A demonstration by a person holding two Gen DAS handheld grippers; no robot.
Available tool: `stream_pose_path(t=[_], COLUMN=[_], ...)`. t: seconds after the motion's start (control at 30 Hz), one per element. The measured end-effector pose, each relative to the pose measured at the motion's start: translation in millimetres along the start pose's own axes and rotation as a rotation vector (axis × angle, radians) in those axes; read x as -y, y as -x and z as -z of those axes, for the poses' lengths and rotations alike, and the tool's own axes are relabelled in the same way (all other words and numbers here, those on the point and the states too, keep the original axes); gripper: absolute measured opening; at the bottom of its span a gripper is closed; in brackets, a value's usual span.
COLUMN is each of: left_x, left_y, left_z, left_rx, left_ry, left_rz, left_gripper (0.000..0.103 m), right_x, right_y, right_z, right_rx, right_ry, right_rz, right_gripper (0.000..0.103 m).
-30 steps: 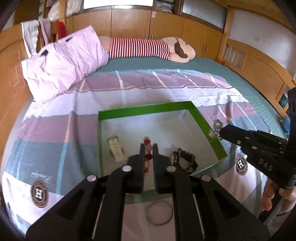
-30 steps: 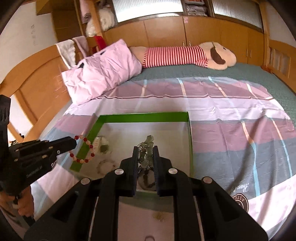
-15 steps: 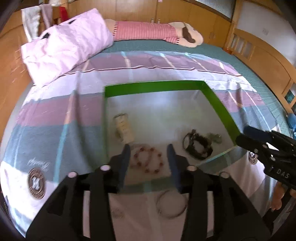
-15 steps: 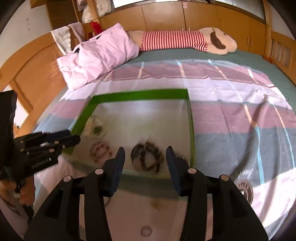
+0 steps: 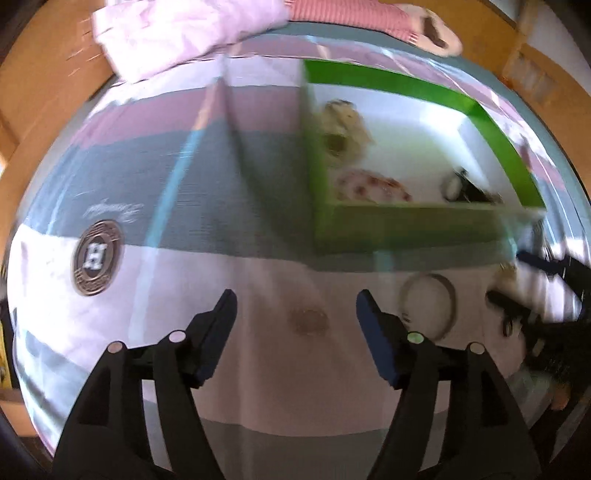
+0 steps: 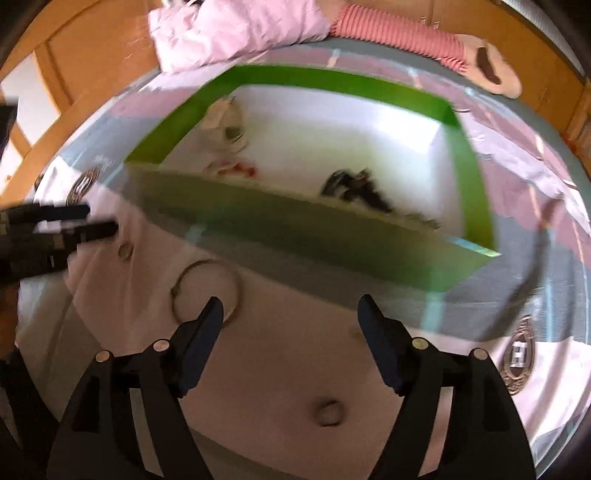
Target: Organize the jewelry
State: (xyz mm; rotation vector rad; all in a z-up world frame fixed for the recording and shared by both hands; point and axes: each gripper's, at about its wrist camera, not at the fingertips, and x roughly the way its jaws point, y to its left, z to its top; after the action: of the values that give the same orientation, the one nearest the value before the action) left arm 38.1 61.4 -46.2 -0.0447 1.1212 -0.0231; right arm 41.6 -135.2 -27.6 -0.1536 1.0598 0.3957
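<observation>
A green box [image 5: 413, 229] with a white inside sits on the bed; it also shows in the right wrist view [image 6: 295, 229]. In it lie a red bead bracelet [image 5: 369, 182], a dark bracelet [image 6: 354, 186] and a cream watch [image 6: 225, 125]. My left gripper [image 5: 295, 321] is open and empty over a small ring [image 5: 308, 321] on the sheet. My right gripper [image 6: 290, 325] is open and empty; a thin bangle [image 6: 205, 288] lies by its left finger and a small ring [image 6: 328, 411] lies below. The bangle [image 5: 428, 308] shows right of the left gripper.
A striped bedsheet [image 5: 207, 184] with round H logos [image 5: 96, 256] covers the bed. A pink pillow [image 6: 236, 29] and a striped plush toy [image 6: 413, 40] lie at the far end. Wooden bed frame [image 6: 92, 62] stands at left. Both views are motion-blurred.
Both grippers let their bracelets drop into the box, opened wide and pulled back and down to the sheet in front of the box.
</observation>
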Motion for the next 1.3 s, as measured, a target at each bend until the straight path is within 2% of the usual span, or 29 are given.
stream_pose_path(t=[0.03,0.1,0.17,0.27,0.33,0.4,0.53,0.67,0.87,1.07,1.2,1.3], left_x=[5.3,26.7,49.8,79.4,91.1,96.4,90.3,80.2,85.1,96.2,104.6,102.7], left_y=[-2.1,-6.1,-8.2,-8.1,-10.5,-16.6,-28.8,-38.6,-34.2,-45.4,-47.8,-47.7], left_z=[0.5,2.7,7.3,17.0,22.5,25.4,25.0,20.1,19.8,16.7,20.6,18.8], left_rx=[-0.001,-0.001,0.001,0.023,0.036,0.026,-0.005,-0.047,-0.019,0.0,0.015,0.001], left_ry=[-0.021,-0.086,-0.159,-0.26,-0.293,-0.293,-0.241,-0.174,-0.184,-0.201,-0.249,-0.237], left_rz=[-0.001,-0.017,0.011,0.024,0.014,0.005,0.011,0.077,0.117,0.077,0.021,0.029], left_gripper=[0.071,0.074,0.077,0.08,0.08,0.081,0.083,0.086,0.086,0.087,0.09,0.09], right_x=[16.4,40.1,70.7,94.1,89.9,78.3,62.8,62.2,75.6,80.7,67.6,59.0], right_y=[5.4,9.1,7.5,5.1,2.7,0.4,-8.2,-11.1,-12.5,-10.0,-16.3,-17.7], right_z=[-0.8,-2.0,0.2,6.2,6.6,7.5,7.0,7.8,9.5,10.4,8.7,9.3], right_rx=[0.011,0.019,0.005,-0.025,-0.044,-0.058,-0.085,-0.098,-0.104,-0.099,-0.12,-0.117], right_ry=[-0.056,-0.135,-0.257,-0.391,-0.373,-0.306,-0.226,-0.221,-0.294,-0.312,-0.245,-0.209], right_rz=[0.011,0.028,0.045,-0.004,-0.032,-0.019,0.008,0.017,0.016,0.029,0.04,0.048], right_gripper=[0.085,0.087,0.087,0.087,0.087,0.087,0.087,0.087,0.087,0.087,0.087,0.087])
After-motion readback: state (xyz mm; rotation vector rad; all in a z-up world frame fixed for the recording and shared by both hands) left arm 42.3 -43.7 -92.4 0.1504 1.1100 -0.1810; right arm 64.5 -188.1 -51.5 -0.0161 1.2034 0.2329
